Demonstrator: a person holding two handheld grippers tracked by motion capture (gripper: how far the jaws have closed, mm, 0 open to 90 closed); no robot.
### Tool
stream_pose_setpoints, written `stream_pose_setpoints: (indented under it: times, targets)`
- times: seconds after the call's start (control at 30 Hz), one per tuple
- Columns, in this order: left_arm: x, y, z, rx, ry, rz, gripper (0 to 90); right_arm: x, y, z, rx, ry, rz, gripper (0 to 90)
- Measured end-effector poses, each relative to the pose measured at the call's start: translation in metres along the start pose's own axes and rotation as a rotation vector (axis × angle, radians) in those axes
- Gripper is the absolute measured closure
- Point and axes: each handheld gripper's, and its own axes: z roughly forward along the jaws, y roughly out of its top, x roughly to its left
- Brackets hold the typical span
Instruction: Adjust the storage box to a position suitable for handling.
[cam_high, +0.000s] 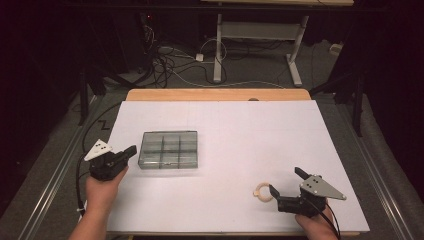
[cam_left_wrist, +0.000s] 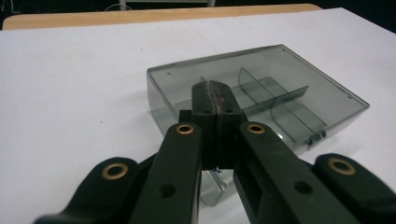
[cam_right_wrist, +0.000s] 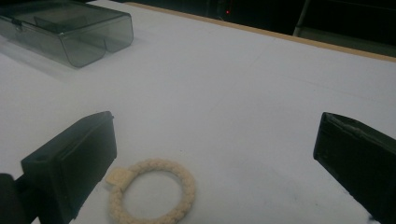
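A smoky clear plastic box (cam_high: 169, 149) with inner dividers and a closed lid lies on the white table left of centre. My left gripper (cam_high: 132, 150) is shut with nothing between its jaws, and its tip hovers just left of the box's near-left corner. In the left gripper view the shut jaws (cam_left_wrist: 215, 88) point at the box (cam_left_wrist: 280, 79). A small cream braided ring (cam_high: 262, 192) lies near the front right. My right gripper (cam_high: 286, 181) stands open just right of it. In the right gripper view the ring (cam_right_wrist: 184, 175) lies low between the wide jaws (cam_right_wrist: 217, 128), nearer the left one.
The white sheet (cam_high: 235, 125) covers a wooden table top whose bare edge (cam_high: 215, 94) shows at the back. Beyond it are a desk frame (cam_high: 260, 45) and cables on the floor. The box (cam_right_wrist: 70, 32) lies far off in the right gripper view.
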Motion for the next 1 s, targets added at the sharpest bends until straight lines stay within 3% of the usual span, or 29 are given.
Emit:
stream_pose_setpoints:
  times: [0.63,1.0]
  targets:
    - [0.028,0.02,0.037,0.046,0.059,-0.012,88.3,0.0,-0.001,0.0,0.003,0.002,0.006,0.2]
    - [0.044,0.033,0.065,0.063,0.067,-0.033,88.3,0.001,-0.001,-0.001,0.004,0.003,0.015,0.2]
